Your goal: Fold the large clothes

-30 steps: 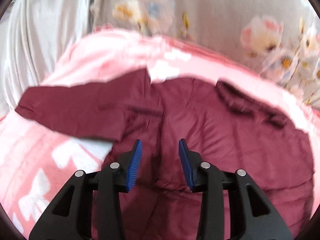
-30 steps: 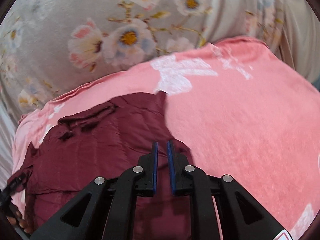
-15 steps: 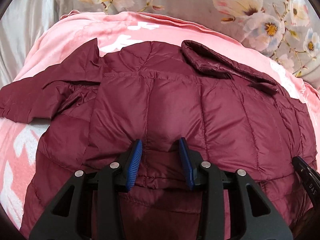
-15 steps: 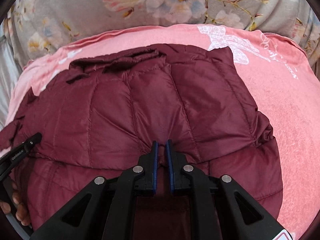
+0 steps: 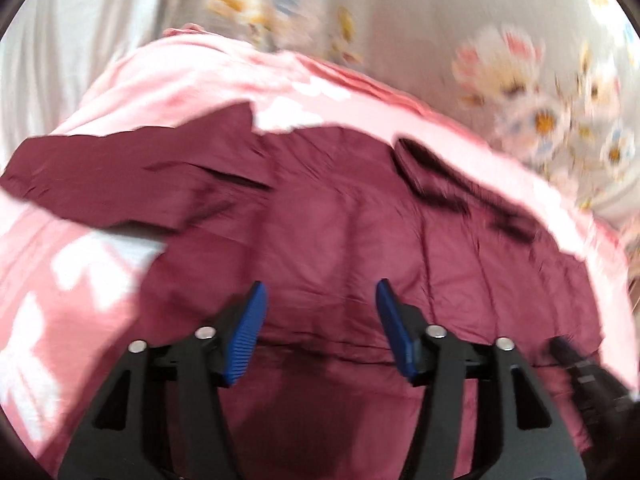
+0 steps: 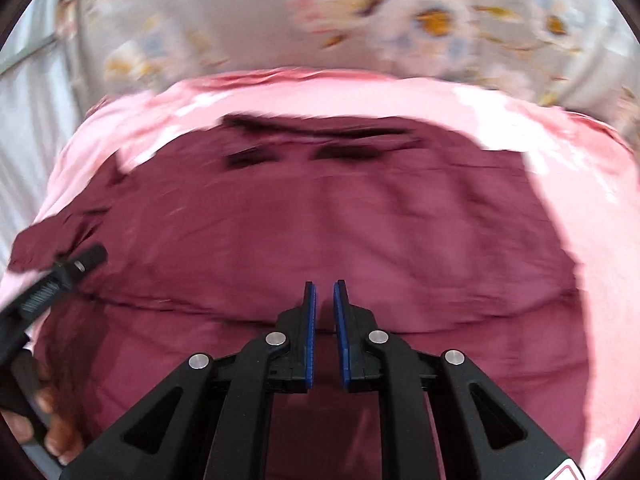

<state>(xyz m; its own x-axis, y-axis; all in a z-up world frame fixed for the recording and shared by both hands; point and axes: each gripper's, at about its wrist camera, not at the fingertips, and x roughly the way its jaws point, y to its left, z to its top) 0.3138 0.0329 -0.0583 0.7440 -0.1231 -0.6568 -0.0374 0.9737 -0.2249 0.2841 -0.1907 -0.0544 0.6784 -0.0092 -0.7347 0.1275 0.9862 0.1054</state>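
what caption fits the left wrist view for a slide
Open left gripper above a maroon puffer jacket spread on a pink blanket.

Smooth maroon jacket (image 5: 360,220) lies on fuzzy pink blanket (image 5: 80,280).

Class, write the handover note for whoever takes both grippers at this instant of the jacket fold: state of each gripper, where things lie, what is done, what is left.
Left gripper: open, over the maroon jacket, holding nothing.
Right gripper: nearly closed; a grip on fabric is unclear through blur.
Jacket: spread on the pink blanket, collar at the far side, one sleeve out to the left.
Done: laid out.
Left: fold in the sleeve, then fold the body.
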